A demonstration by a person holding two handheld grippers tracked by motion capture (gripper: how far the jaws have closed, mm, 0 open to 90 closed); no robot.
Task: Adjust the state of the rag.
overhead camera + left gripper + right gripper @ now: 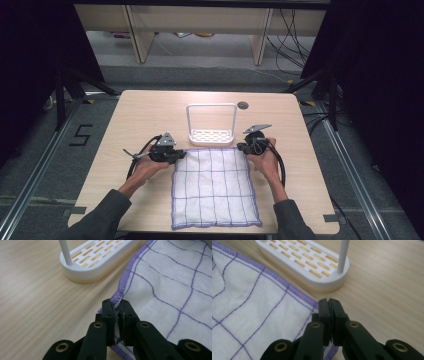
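A white square cloth with a purple grid and purple stitched hem (214,187) lies flat on the pale wooden table (145,112), its near edge close to the table's front, its far edge reaching toward the middle. The left claw (176,155) sits at the cloth's 11 o'clock corner; in the left gripper view its black jaws are closed together on the purple hem (117,298), which is pinched between the pads and bunches up slightly there. The right claw (243,148) sits at the cloth's 1 o'clock corner; in the right gripper view its jaws are pressed shut on the hem at that corner (313,304), with cloth edge showing below them. Both hands rest on the table beside the cloth, forearms in dark grey sleeves.

Just beyond the cloth's far edge, at 12 o'clock, stands a white plastic rack with a slotted oval base and a tall hoop handle (211,135), its base nearly touching the hem. Farther off, at 1 o'clock, a dark round cable hole (243,105) sits in the table.
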